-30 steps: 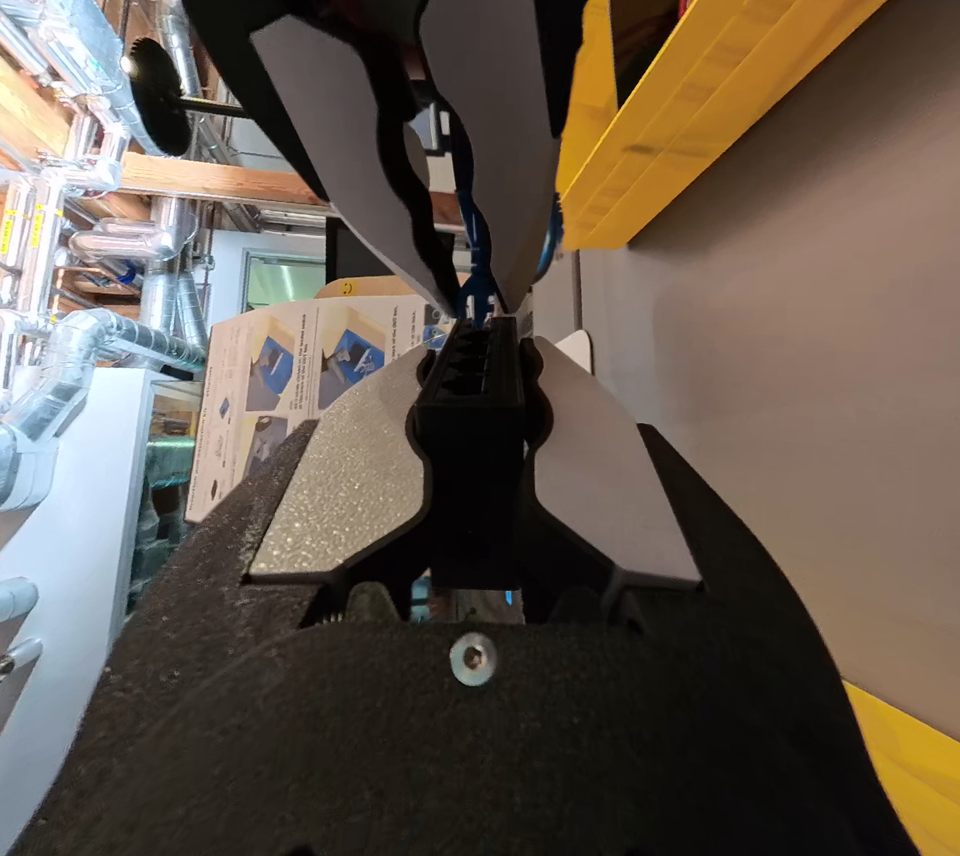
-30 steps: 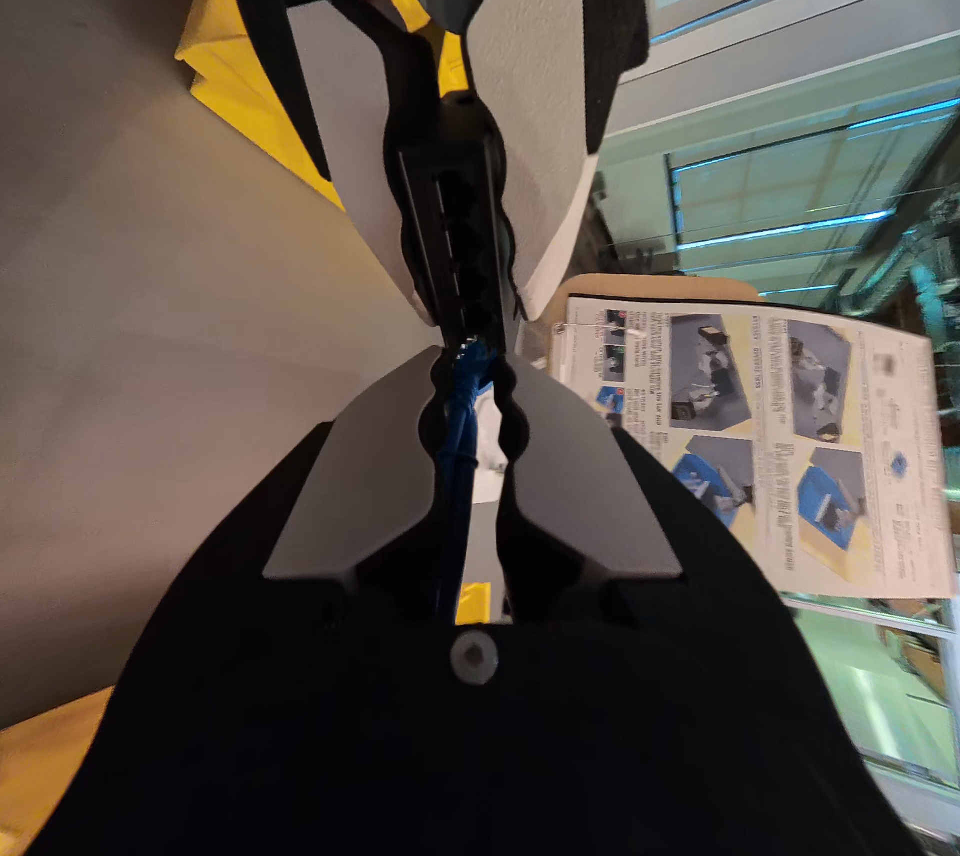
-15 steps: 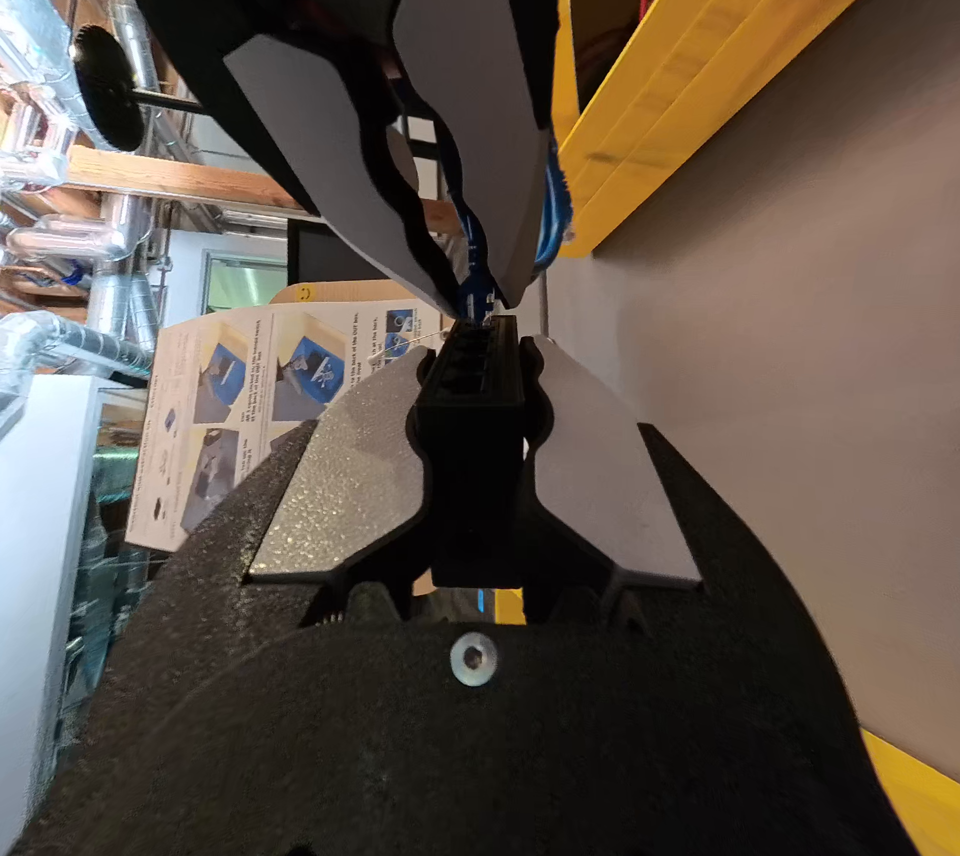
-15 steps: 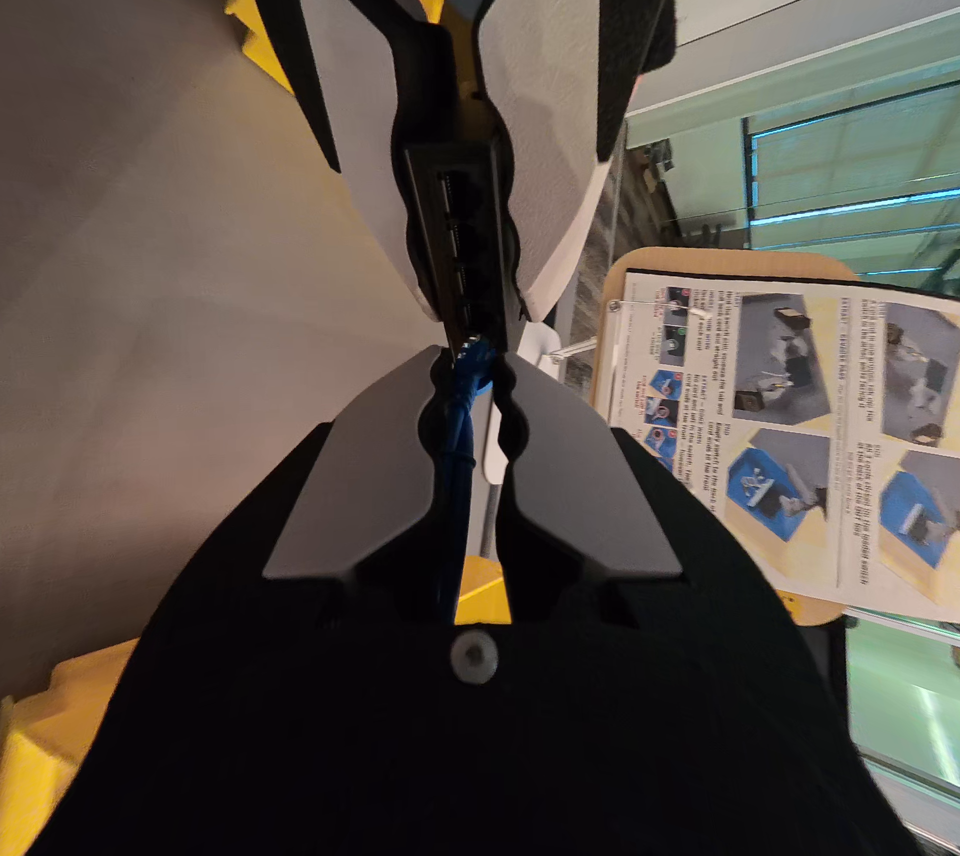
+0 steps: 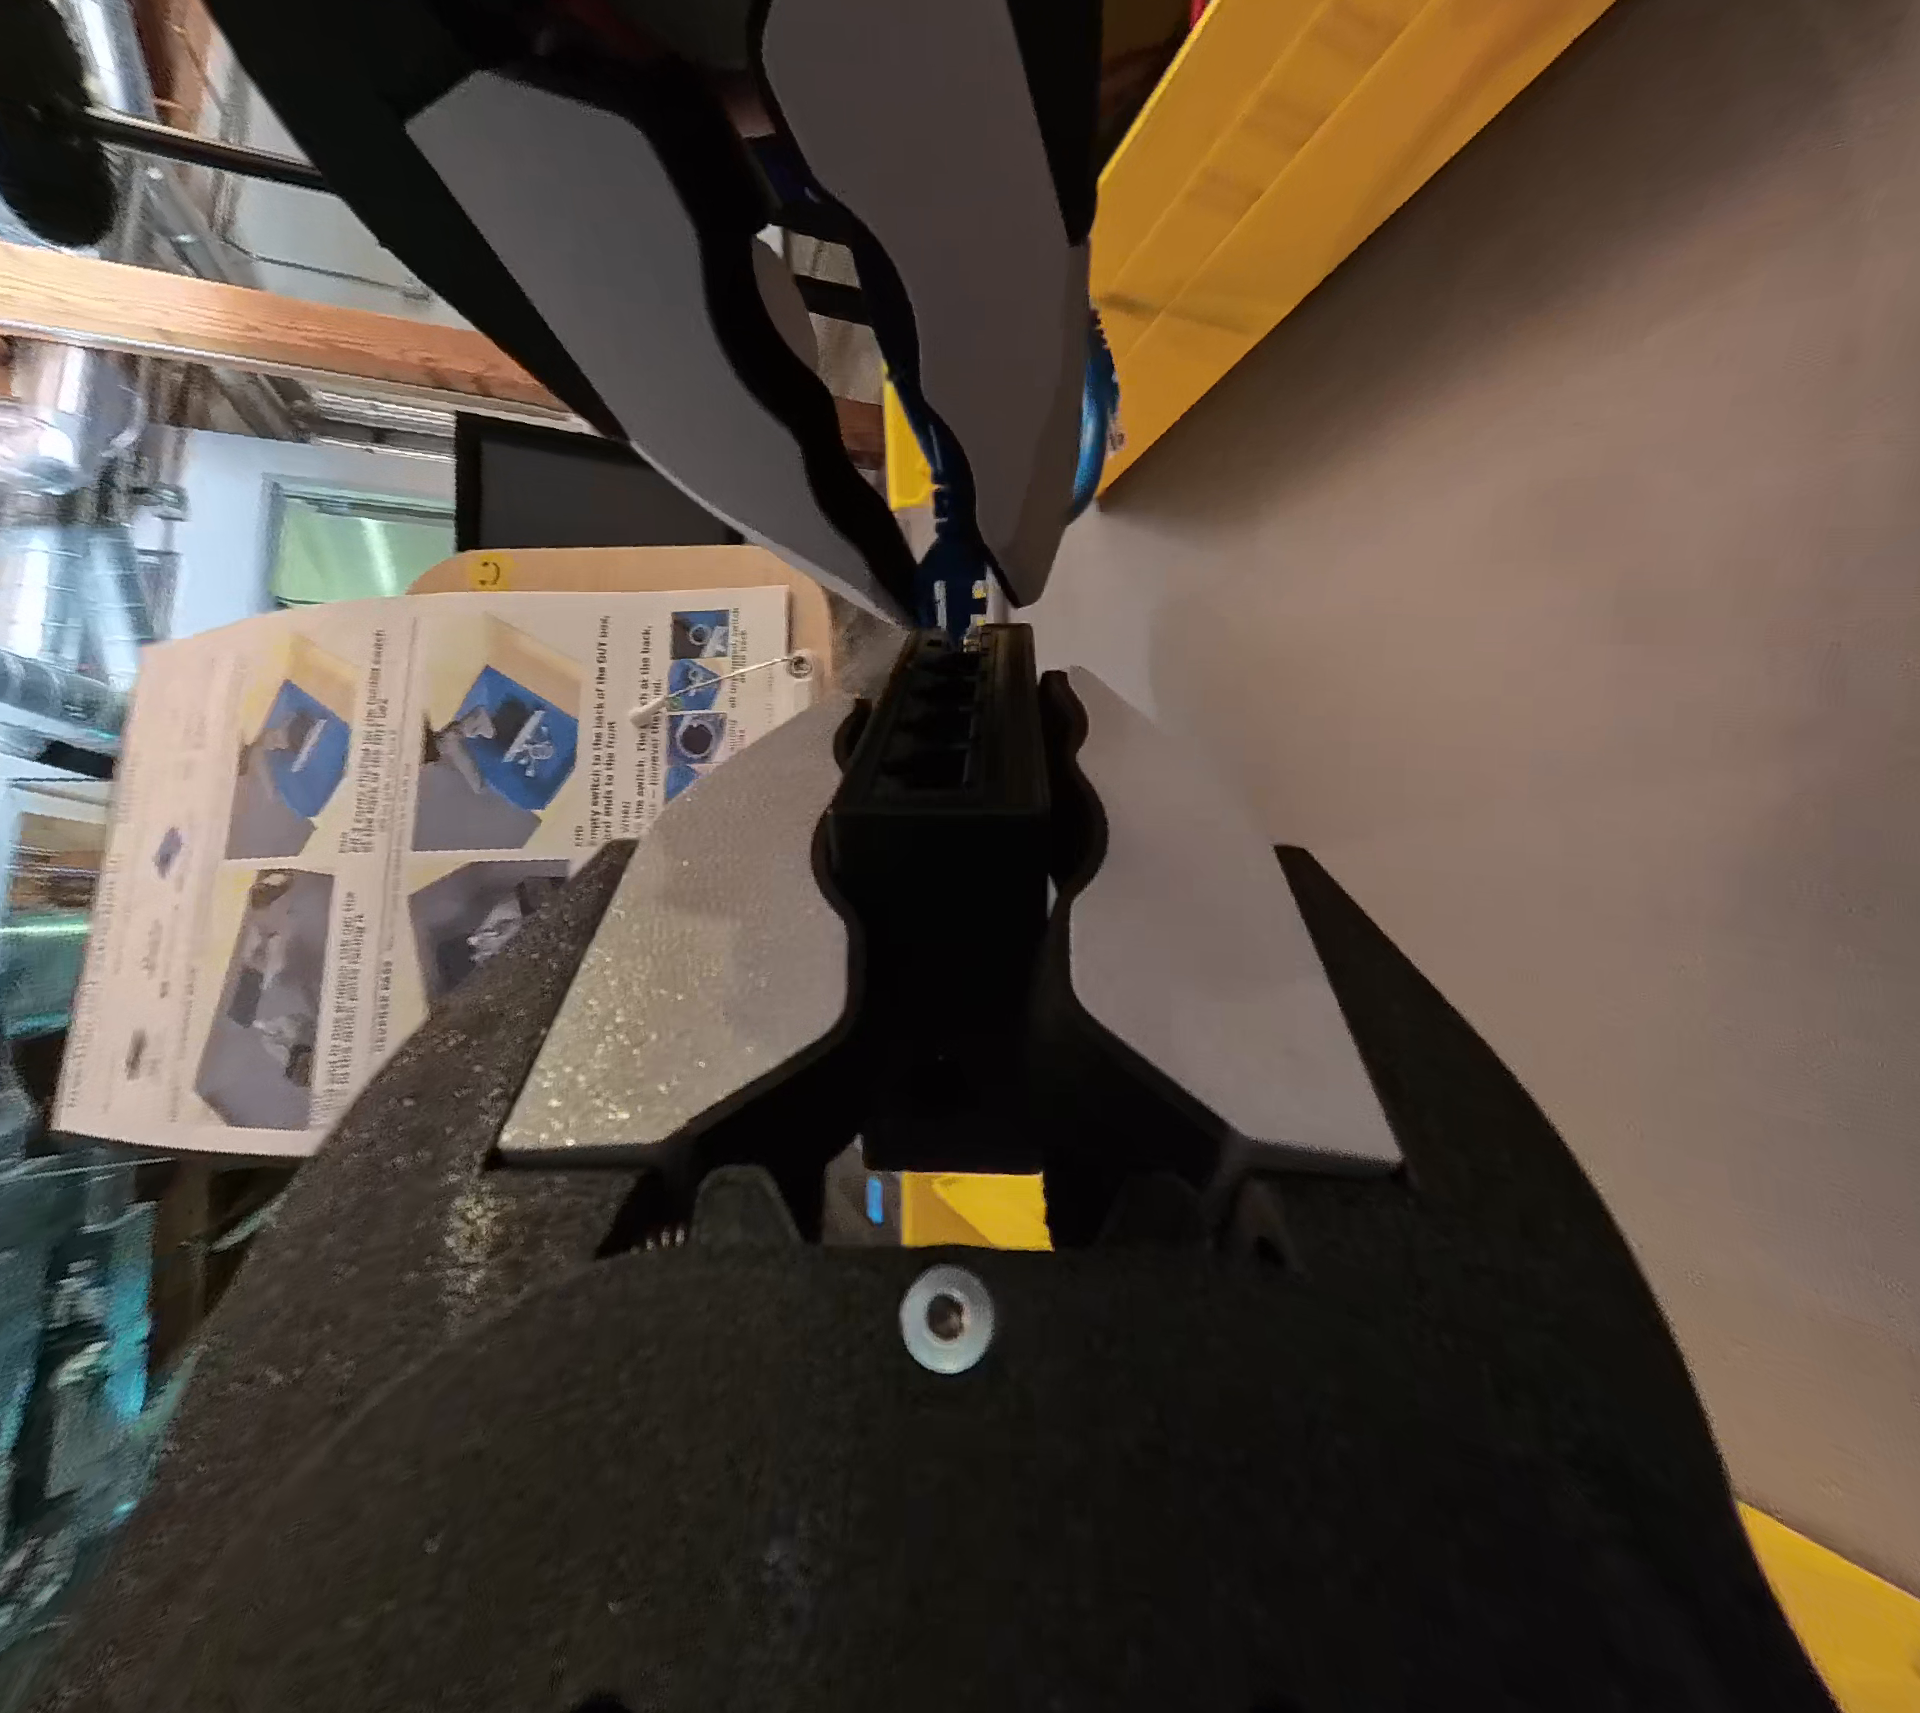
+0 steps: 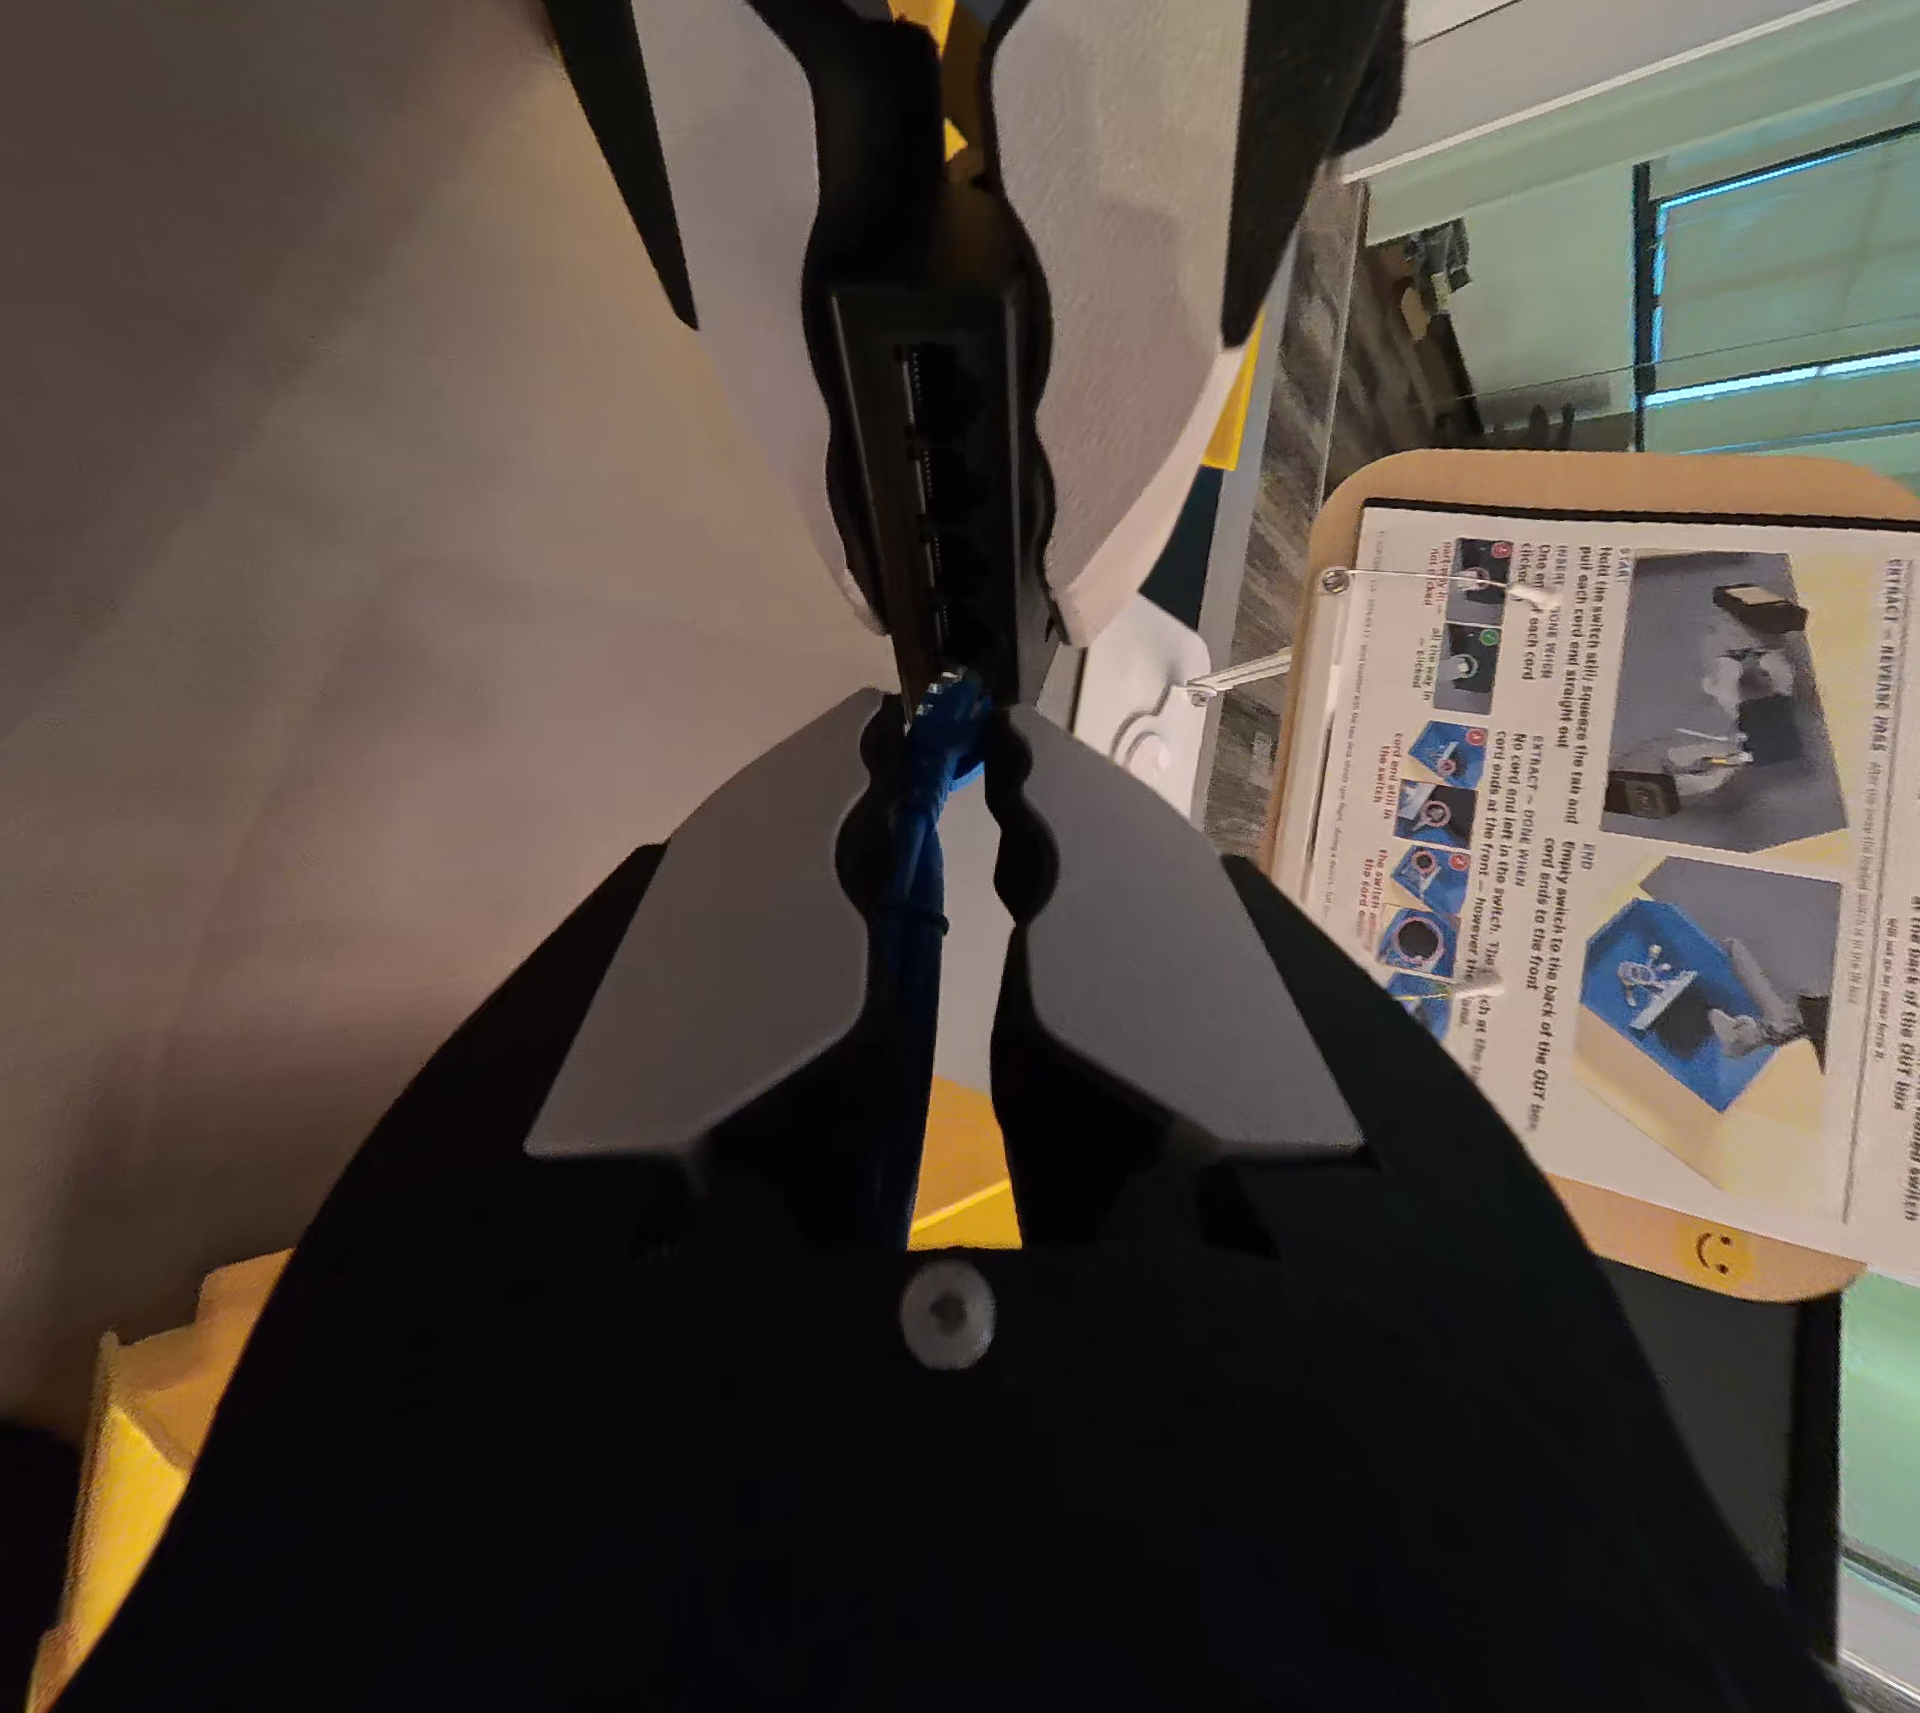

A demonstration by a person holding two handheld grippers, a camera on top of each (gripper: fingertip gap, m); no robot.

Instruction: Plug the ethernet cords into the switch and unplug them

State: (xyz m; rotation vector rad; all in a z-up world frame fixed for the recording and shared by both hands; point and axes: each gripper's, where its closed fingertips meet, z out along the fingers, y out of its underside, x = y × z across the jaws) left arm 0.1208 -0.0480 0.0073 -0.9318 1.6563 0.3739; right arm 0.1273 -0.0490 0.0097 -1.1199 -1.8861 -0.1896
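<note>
The left gripper [image 5: 951,687] is clamping the black switch [image 5: 940,832] between its two pads, port row facing away toward twelve o'clock, while the right gripper [image 6: 940,718] is pinching the blue ethernet cord [image 6: 920,863] just behind its plug, the cord trailing back toward six o'clock in the right wrist view. In that view the switch is hanging at twelve o'clock from the cord's tip, and the plug is meeting the endmost port, the one nearest the right gripper; whether it is seated or only touching the opening I cannot tell. The step in hand looks like the plugging in of this cord at that end port. The next move is probably calling for a straight push along the port's axis with the switch held firm, as a tilted plug could jam. A yellow bin [image 5: 1351,105] holding red and green cords is sitting at one o'clock in the left wrist view, on the grey table [image 5: 1558,728].
</note>
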